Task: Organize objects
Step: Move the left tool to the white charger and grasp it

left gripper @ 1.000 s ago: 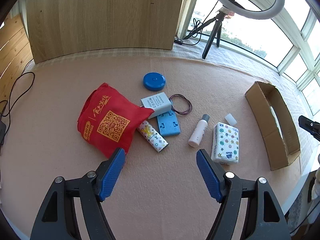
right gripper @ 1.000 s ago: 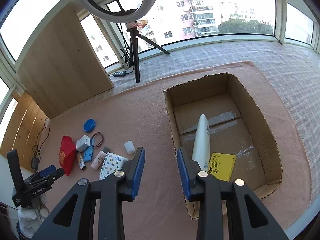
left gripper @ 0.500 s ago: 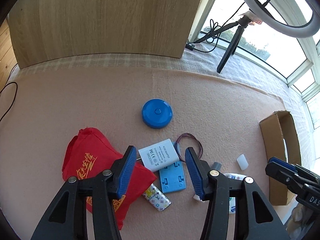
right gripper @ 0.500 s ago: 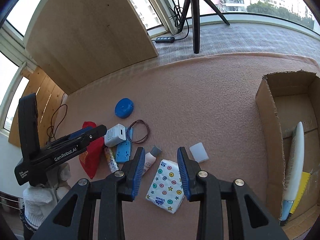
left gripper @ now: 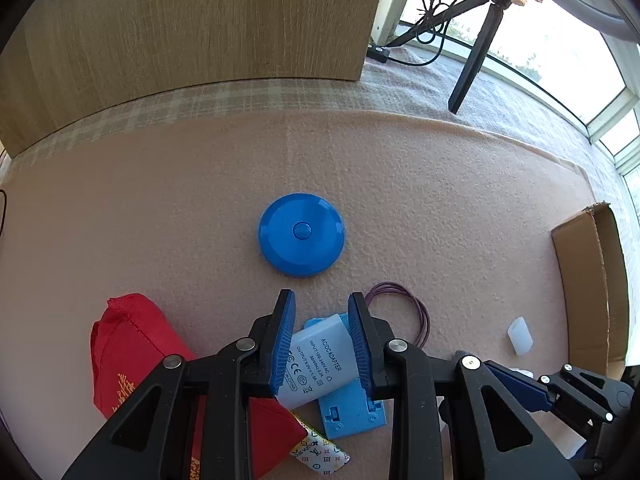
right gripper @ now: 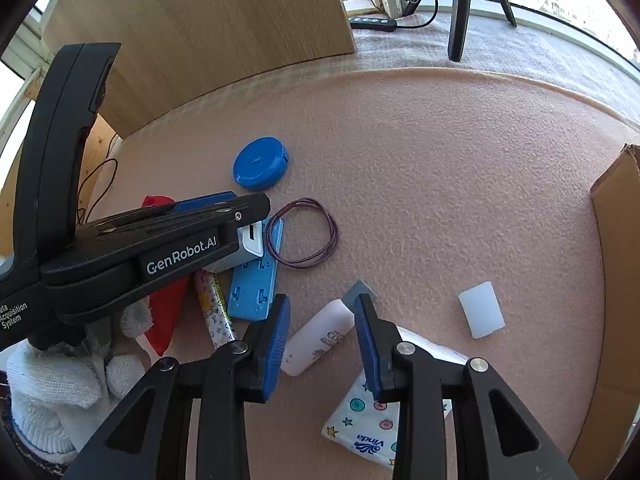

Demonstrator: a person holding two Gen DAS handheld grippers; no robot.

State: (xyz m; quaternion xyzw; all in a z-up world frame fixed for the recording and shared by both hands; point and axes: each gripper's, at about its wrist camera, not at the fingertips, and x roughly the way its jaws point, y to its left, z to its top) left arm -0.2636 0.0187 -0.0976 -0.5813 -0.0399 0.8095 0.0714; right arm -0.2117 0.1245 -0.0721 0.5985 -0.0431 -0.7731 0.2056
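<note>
Clamping white AC adapter block (left gripper: 318, 356) with left hand-held gripper (left gripper: 321, 344); right hand-held gripper (right gripper: 323, 344) apart over pink-white bottle (right gripper: 316, 338); most clutter left outside brown cardboard box (right gripper: 616, 280).

Right gripper (right gripper: 322, 344) low over the pink tabletop (right gripper: 440, 168), jaws apart around a white bottle (right gripper: 316, 340). Left gripper (right gripper: 240, 236) at the white adapter (right gripper: 252, 242), atop a blue case (right gripper: 254, 284). Tissue pack (right gripper: 368, 428) just beneath.
</note>
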